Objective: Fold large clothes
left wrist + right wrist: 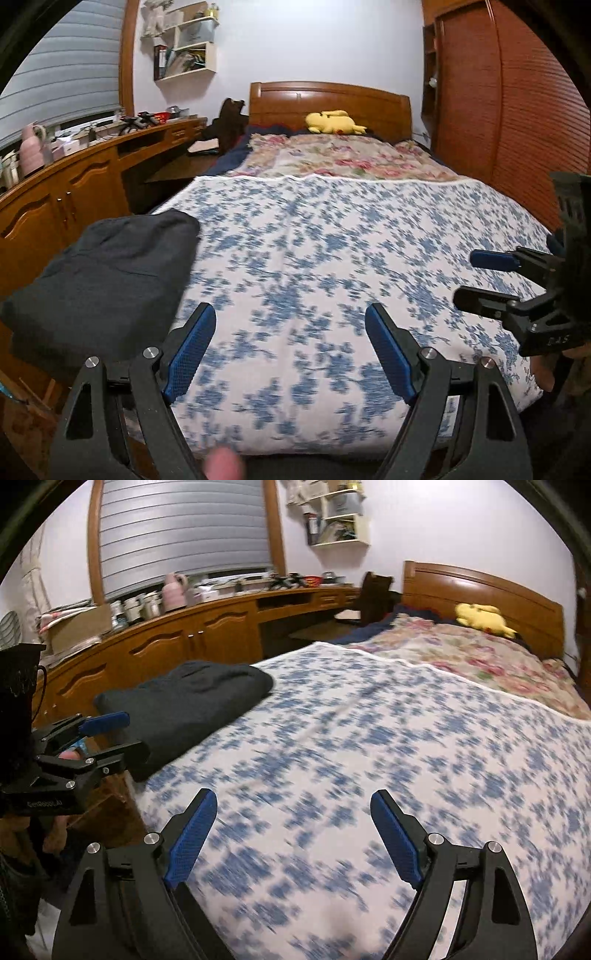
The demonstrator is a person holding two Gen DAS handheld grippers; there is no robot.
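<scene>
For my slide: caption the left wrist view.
Both claws open and empty, left and right, beside the folded dark garment.

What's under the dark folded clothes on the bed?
The dark folded clothes lie on the blue-flowered sheet, at the bed's edge beside the wooden cabinets. Whatever sits directly beneath them is covered.

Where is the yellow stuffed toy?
The yellow stuffed toy lies at the far end of the bed, against the wooden headboard, just beyond the floral quilt.
</scene>
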